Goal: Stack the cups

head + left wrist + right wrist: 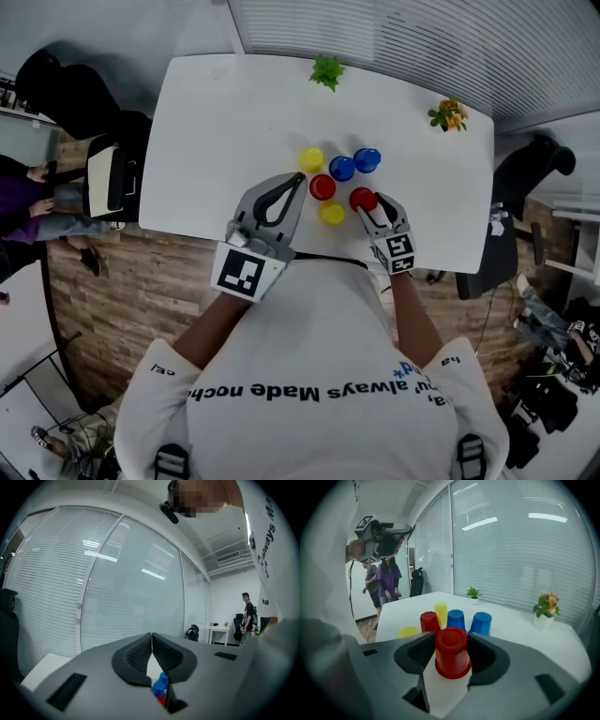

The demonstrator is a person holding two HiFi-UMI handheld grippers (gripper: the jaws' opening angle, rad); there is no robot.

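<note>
**Right gripper on a red cup; left gripper closed and empty**

Table (206, 131): white. Six cups stand mouth down in a loose cluster near its front edge. None is stacked.

Right gripper (451, 638): tilted down toward the table. Its jaws stand wide, with one pad against each side of the red cup (452, 660), near the cup's top. The cup's rim rests on the table. In the head view this cup is the rightmost at the front of the cluster.

Left gripper (151, 638): held level at the left of the cluster, its tips near the second red cup (322, 187). The jaws are closed tip to tip with nothing between them.

Other cups:
- The second red cup is at the centre of the cluster.
- The front yellow cup (331, 214) is just in front of it, between the two grippers.
- The rear yellow cup (311, 159) is at the back left.
- The left blue cup (342, 168) and right blue cup (367, 159) stand side by side at the back. Whether they touch cannot be told.

Surroundings: a green plant (327, 71) stands at the table's far edge and a flower pot (449, 114) at its far right corner. Both are well apart from the cups.
</note>
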